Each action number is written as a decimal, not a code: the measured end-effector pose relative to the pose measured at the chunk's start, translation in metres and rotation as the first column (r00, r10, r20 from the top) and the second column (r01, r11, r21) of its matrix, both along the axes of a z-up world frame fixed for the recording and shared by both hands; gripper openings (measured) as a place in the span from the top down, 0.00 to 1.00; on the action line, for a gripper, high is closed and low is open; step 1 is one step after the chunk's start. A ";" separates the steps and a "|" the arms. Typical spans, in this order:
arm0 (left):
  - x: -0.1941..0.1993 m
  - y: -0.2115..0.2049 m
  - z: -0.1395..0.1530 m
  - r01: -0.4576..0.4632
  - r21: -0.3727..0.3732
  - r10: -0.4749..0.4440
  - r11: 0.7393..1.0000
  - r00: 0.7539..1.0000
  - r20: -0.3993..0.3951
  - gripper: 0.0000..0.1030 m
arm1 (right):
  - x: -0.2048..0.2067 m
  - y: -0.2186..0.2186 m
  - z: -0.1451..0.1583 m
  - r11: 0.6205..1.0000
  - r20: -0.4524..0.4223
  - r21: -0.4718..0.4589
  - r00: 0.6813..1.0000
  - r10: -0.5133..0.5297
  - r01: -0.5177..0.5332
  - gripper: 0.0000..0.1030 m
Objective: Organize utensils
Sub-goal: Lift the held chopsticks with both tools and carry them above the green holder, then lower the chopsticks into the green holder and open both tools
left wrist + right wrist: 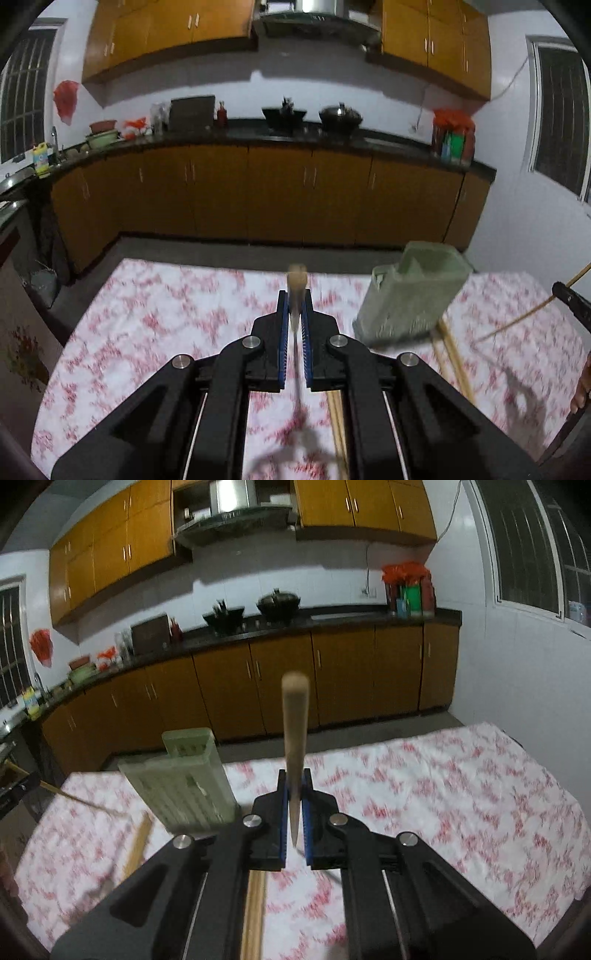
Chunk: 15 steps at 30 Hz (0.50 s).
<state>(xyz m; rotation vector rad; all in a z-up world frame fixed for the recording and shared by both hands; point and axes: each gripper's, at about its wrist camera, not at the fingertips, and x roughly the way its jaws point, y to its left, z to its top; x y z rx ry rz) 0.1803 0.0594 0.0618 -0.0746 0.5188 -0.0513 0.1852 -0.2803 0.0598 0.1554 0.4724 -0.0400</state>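
No legible text/labels anywhere; too blurry.

Two fisheye views, each mounted just behind a handheld gripper and looking forward and slightly downward along its fingers, close above a table [155,332] with a floral cloth. The left view sits left of a green holder [410,295]; the right view sits to its right. Both share the holder, the table and the far kitchen counter [332,622].

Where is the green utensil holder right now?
The green holder stands on the floral tablecloth, right of the left hand-held gripper in its view and left of the right hand-held gripper in its view.
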 end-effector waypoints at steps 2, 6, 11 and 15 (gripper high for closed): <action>0.000 0.001 0.015 0.000 -0.018 0.001 1.000 0.999 0.035 0.93 | 0.000 0.000 0.020 1.000 0.054 0.014 0.999 0.008 -0.009 0.92; -0.001 -0.004 0.056 0.018 -0.055 -0.011 0.998 0.991 0.134 0.93 | -0.004 0.005 0.064 0.999 0.181 0.033 0.983 0.032 -0.038 0.92; -0.009 -0.017 0.097 0.043 -0.100 -0.014 0.994 0.962 0.274 0.93 | 0.000 0.015 0.100 0.992 0.262 0.063 0.961 0.093 -0.113 0.92; -0.010 -0.034 0.113 0.068 -0.139 -0.012 0.988 0.929 0.370 0.93 | 0.010 0.031 0.102 0.986 0.246 0.033 0.958 0.148 -0.161 0.92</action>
